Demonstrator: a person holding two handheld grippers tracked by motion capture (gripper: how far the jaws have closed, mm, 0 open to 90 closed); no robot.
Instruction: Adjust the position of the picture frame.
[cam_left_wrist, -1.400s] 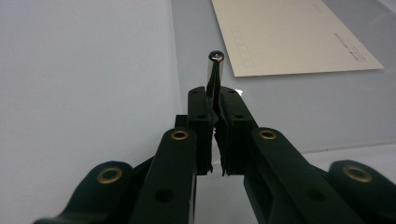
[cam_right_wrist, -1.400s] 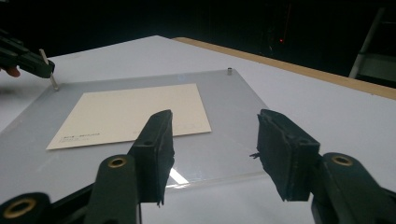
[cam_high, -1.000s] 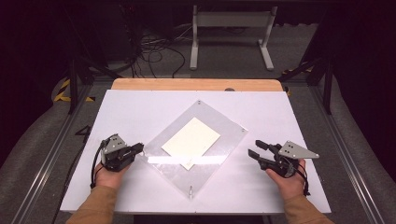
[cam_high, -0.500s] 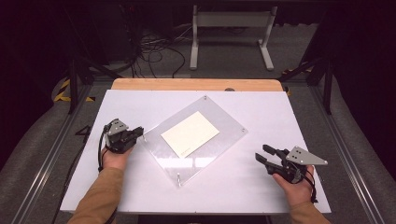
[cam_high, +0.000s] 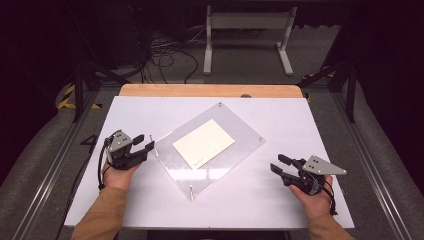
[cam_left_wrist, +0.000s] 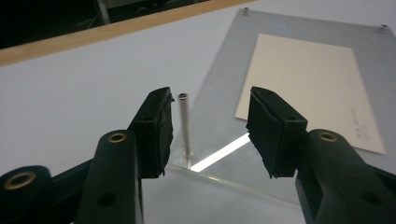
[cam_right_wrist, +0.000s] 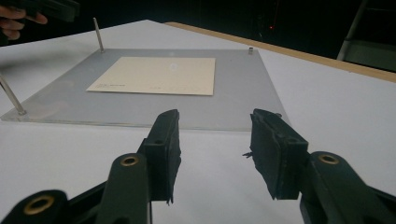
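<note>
Centrally, a clear acrylic plate lies flat on the white table, a cream paper sheet under it and thin metal pins upright at its corners. Left gripper: jaws have just been opening and stand apart, gripping nothing; one pin rises just ahead of them, close beside the left jaw, with the plate's corner directly ahead. Right gripper: jaws half open, empty, aimed at the plate's near edge, which lies a little ahead across bare tabletop; the plate's other corners lie beyond.
</note>
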